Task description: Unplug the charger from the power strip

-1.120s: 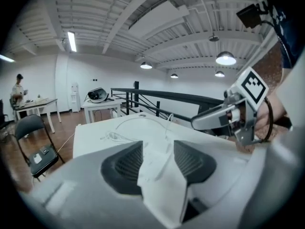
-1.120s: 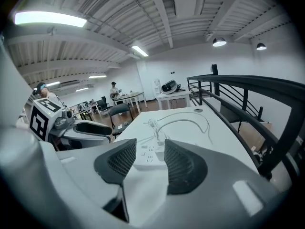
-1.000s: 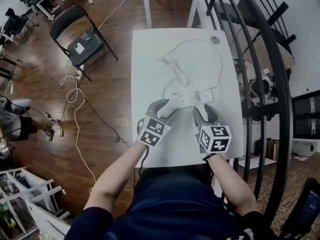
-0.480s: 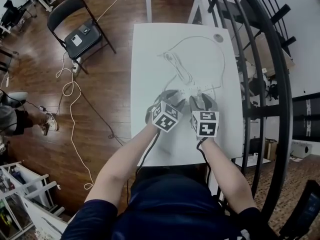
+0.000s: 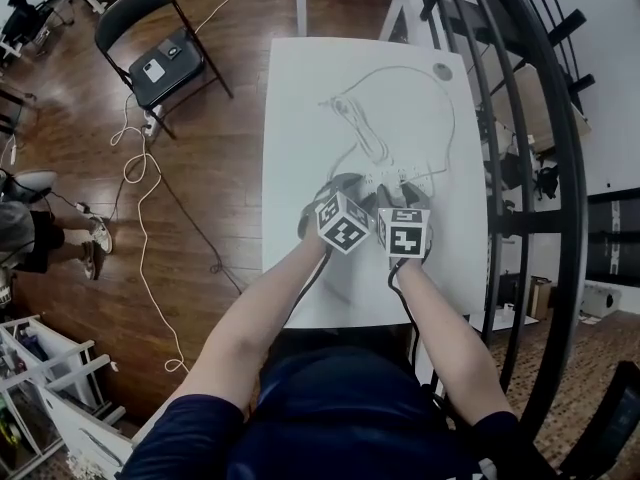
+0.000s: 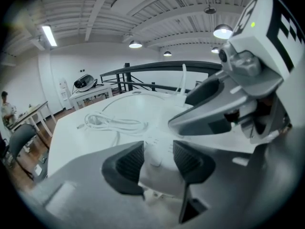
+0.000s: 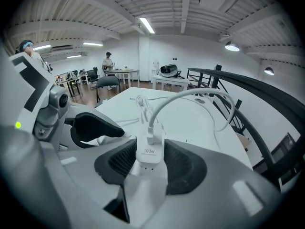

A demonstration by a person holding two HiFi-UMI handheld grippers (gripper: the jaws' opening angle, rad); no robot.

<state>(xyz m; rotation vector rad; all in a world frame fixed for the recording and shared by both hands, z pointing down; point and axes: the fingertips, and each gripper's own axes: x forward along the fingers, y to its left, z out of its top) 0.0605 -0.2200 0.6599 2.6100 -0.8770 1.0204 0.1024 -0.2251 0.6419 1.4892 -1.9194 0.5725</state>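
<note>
**Both grippers set on the plug, pull not yet made**

From where I stand, this is the grasp stage, with the separation yet to come. The left gripper [image 6: 158, 162] is clenched around the near end of the white power strip [image 6: 158, 144], its ribbed pads against either side of the body. The right gripper [image 7: 150, 163] has the charger [image 7: 148, 149] between its pads. Its jaws have just been closing in, and they look to be bearing on the block's two flanks. The charger stands upright in the strip, its cable [image 7: 190, 95] arching out of the top and away across the table [image 5: 300, 118].

The strip lies right of centre in the head view, partly under the two marker cubes. I'd judge the next move to be a straight lift of the right gripper along the line of the pins while the left pins the strip flat. Any sideways rocking could drag the strip or slip the grasp.

There is open air above for that lift. The table's right edge is near, with the black railing [image 5: 520, 118] just beyond it, so a swing that way has little room. A coiled cable [image 5: 355, 133] lies towards the top of the frame, apart from the grippers. A loose cable could tug as the charger comes away.
</note>
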